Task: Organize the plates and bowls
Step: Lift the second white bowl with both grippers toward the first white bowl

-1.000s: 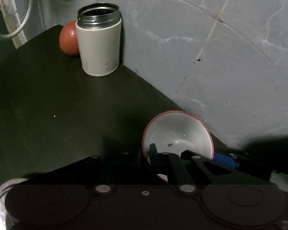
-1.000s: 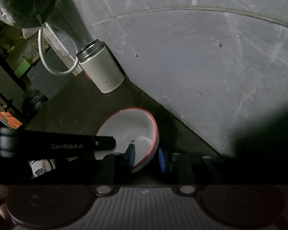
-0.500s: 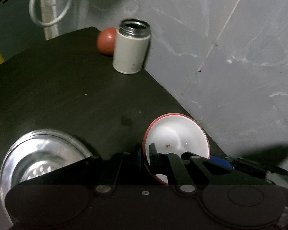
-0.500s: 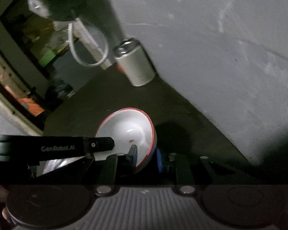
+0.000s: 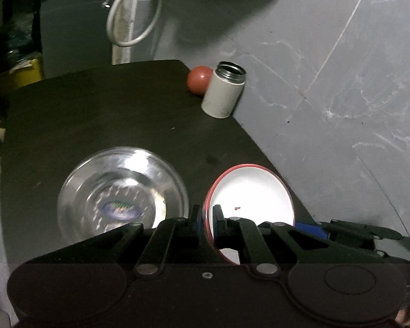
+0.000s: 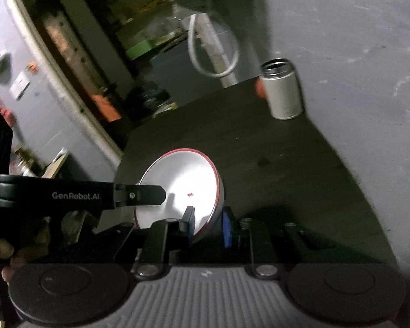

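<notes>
Steel bowl [image 5: 123, 194]: rests on the dark tabletop [image 5: 95, 114], left of everything else, just beside the left tool's outer finger.
Left tool [image 5: 206, 218]: fingers drawn nearly together — they pinch the left rim of the white bowl [image 5: 254, 194], one pad outside the wall, one inside.
White bowl: red-rimmed, tilted so its inside faces the cameras, held near the tabletop's right edge by the grey marbled wall [image 5: 341, 82]; a small red speck sits inside. Whether its base touches the tabletop cannot be told.
Right tool [image 6: 207, 224]: narrowly parted — its blue pads straddle the bowl's lower right rim [image 6: 177, 188], the left pad inside against the wall; the right pad's contact with the outside is unclear.
Far corner: an open-topped white canister [image 5: 224, 93] stands upright, a red ball [image 5: 199, 80] just behind it, touching or nearly so.
</notes>
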{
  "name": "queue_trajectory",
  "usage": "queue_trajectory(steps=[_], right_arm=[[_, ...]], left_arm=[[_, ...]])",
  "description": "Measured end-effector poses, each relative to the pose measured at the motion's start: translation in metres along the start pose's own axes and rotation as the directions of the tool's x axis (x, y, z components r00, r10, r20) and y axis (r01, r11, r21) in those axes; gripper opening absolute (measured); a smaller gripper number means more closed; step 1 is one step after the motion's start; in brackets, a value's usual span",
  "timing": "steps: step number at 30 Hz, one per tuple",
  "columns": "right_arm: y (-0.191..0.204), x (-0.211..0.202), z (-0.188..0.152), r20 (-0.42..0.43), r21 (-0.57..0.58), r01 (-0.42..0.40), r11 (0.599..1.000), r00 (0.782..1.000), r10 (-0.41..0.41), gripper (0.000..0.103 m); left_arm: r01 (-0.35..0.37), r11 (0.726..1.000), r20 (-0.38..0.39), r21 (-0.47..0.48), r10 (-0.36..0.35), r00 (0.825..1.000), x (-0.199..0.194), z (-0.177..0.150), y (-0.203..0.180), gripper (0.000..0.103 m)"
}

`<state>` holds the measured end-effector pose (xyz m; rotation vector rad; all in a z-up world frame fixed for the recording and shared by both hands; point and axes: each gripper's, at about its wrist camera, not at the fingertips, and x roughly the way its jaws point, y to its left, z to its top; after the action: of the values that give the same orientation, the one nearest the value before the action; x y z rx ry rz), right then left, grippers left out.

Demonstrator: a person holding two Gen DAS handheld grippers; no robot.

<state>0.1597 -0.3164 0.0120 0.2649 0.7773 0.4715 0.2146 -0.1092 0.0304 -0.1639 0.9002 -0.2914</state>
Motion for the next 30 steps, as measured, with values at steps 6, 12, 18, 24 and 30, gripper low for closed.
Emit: queue_trajectory(steps=[6,12,18,24,30], right_arm=[[0.018,-0.01,-0.007,-0.014,-0.055,-0.035,0.998,0.999,0.034,0.023],[0.03,-0.019,-0.014,-0.03,-0.106,-0.06,0.993,0.998,0.057,0.023],[0.042,-0.021,-0.02,-0.057,-0.143,-0.084,0.986,0.995,0.077,0.023],[0.05,-0.019,-0.028,-0.102,-0.183,-0.109,0.977,0.991,0.091,0.023],[0.055,-0.015,-0.034,-0.145,-0.204,-0.123,0.971,0.985,0.094,0.023]], left_arm=[[-0.014,0.999,0.0,-0.029,0.014,1.0,-0.017,-0.02,0.007,0.008],[-0.02,0.999,0.01,-0.046,0.021,1.0,-0.03,-0.033,0.01,0.008],[-0.036,0.997,0.014,-0.066,0.037,0.999,-0.038,-0.043,0.015,0.008],[-0.055,0.995,-0.003,-0.088,0.055,0.998,-0.042,-0.055,0.019,0.008],[-0.064,0.993,-0.032,-0.103,0.061,0.998,-0.041,-0.066,0.025,0.008]])
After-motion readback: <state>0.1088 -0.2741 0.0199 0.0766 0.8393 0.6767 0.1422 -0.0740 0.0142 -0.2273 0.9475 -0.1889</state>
